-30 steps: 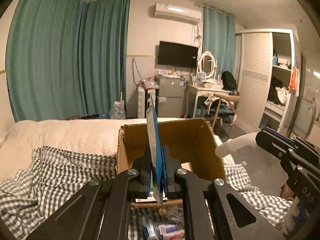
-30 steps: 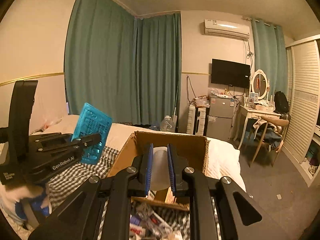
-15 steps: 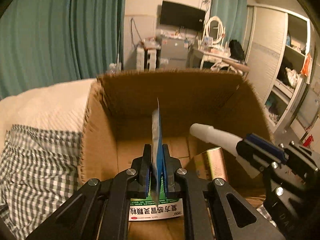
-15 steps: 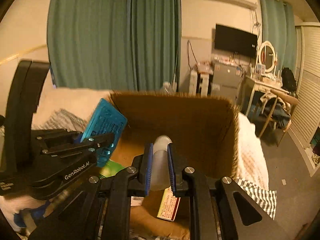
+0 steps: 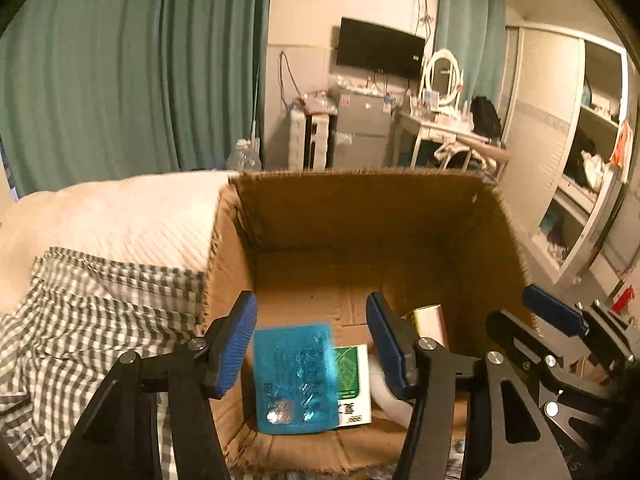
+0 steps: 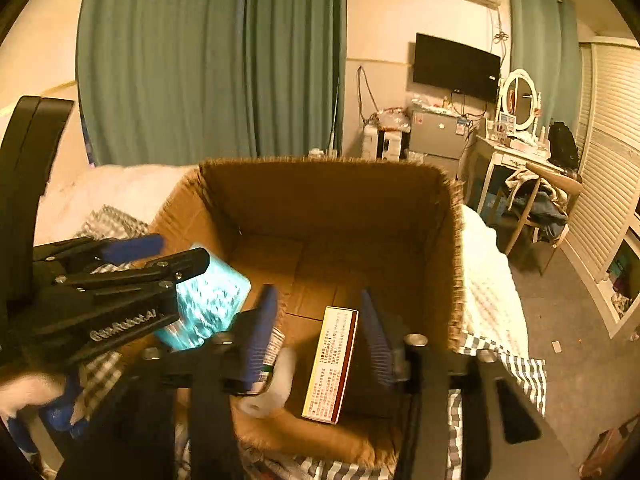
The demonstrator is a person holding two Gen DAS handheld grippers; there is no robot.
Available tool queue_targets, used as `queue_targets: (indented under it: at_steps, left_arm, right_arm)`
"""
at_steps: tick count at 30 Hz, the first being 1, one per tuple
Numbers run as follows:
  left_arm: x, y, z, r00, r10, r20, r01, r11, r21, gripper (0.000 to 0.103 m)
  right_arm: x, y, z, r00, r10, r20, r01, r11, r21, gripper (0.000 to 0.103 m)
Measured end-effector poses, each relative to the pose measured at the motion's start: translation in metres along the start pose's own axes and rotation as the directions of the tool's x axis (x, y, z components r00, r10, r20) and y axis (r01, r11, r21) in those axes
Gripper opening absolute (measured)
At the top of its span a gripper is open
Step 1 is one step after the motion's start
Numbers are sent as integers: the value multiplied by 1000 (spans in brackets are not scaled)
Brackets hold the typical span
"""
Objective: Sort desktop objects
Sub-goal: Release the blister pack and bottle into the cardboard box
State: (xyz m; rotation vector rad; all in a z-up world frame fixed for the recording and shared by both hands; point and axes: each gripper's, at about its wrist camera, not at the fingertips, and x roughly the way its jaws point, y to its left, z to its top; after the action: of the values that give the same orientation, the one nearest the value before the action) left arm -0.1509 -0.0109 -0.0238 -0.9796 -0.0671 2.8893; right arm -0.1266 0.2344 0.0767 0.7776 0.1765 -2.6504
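An open cardboard box [image 5: 360, 208] stands on the bed; it also shows in the right wrist view [image 6: 320, 200]. My left gripper [image 5: 312, 344] is open over the box's near side. A blue blister pack [image 5: 296, 376] is loose below it, blurred, over a green and white medicine box [image 5: 352, 376]. The pack also shows in the right wrist view [image 6: 208, 300]. My right gripper [image 6: 318, 328] is open over the box. A white bottle [image 6: 268, 388] lies loose under it, next to a yellow and red medicine box [image 6: 330, 364].
A gold cylinder [image 5: 428, 320] stands inside the box at the right. A checked cloth [image 5: 100, 312] and white bedding [image 5: 120, 216] lie left of the box. A chair and dressing table [image 6: 532, 184] stand beyond the bed at the right.
Both grippers have opened over the box. The blue blister pack has left my left gripper and dropped into the box. The white bottle has left my right gripper and lies in the box.
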Motion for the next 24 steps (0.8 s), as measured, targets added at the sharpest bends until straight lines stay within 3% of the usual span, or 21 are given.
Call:
queue_targets:
  at_steps: [5,8,14,19,24]
  left_arm:
    - [-44,-3,11,998,3,59,-3,1000,-9,80]
    - [-70,-7,16,995,14,95,-13,1000,-5,86]
    - [-130,-6,23,981,28,194,-25,1000,-18,103]
    - [-171,-4,18,967,42,250,-36,999,-28,103]
    - [-200,-5,6,958,60,279,-52,998,-37,103]
  right_arm:
    - [-44,-5,5,998,-21,56,20,1000,18,61]
    - [-71,-10,9,995,-21,97,17,999,42,65]
    - [-126,-16,11,985,-27,169,12,996,87,83]
    - [-165,-20,6,974,-32,223,5,993,121,101]
    - [-199,-18,-1,959,-68,276,34,991,126,103]
